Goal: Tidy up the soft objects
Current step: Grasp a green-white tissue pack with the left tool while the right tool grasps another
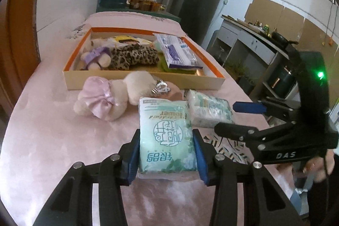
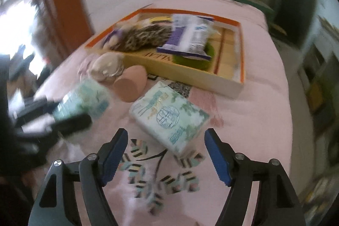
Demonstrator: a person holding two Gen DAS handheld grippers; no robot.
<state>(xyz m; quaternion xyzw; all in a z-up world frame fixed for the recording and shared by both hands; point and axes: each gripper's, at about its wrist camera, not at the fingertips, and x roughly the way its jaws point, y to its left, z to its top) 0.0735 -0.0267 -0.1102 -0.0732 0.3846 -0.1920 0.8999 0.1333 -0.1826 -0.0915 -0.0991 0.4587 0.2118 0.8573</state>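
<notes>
Left gripper (image 1: 167, 154) pinches a tissue pack (image 1: 167, 137); soft wrap may slip out. Right gripper (image 2: 166, 154) spread, near second pack (image 2: 169, 115), could bump it

Both claws are black linkages with silver screws and ribbed blue pads (image 2: 216, 159); one body reads "DAS".

Two green tissue packs (image 1: 167, 137) (image 1: 208, 108), two plush toys (image 1: 106, 96) (image 1: 96, 56), one purple-and-white packet (image 1: 178, 51), one orange-rimmed box (image 1: 139, 79).
</notes>
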